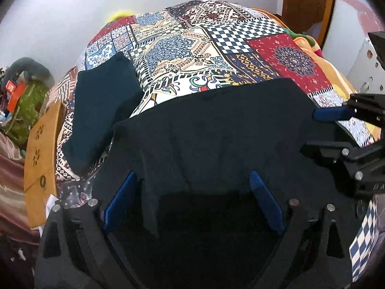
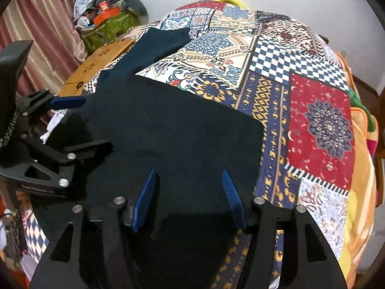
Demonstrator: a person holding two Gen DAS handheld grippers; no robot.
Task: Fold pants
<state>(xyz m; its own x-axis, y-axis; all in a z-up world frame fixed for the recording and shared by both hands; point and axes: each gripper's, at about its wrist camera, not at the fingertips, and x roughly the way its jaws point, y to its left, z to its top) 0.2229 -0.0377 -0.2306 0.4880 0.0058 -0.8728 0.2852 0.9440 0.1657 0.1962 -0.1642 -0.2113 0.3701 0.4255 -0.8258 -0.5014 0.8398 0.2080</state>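
Left claw (image 1: 192,200): blue fingers (image 1: 120,202) spread wide, nothing between them; lower centre of the left wrist view, hovering over dark cloth. A raised fold of the cloth stands just inside the left finger; contact cannot be told.
Right claw (image 2: 190,197): blue fingers (image 2: 145,200) also spread apart, empty; lower centre of the right wrist view, over the same dark cloth.
Cross view: right claw shows at the right edge of the left wrist view, left claw at the left edge of the right wrist view, each near a side edge of the cloth.
Pants (image 1: 216,132): black, lying flat across the near part of the bed, filling the lower middle of both views; far edge roughly straight, rounded corner at centre right of the right wrist view.
Second garment (image 1: 103,110): dark teal, folded, centre left in the left wrist view, touching or just overlapping the pants' left corner.
Bed cover (image 1: 204,48): patchwork print, checks and medallions, upper half of both views.
Wooden board (image 1: 41,149): tan, left edge, beside the bed.
Green bag (image 2: 108,26): upper left of the right wrist view, clutter piled on top.
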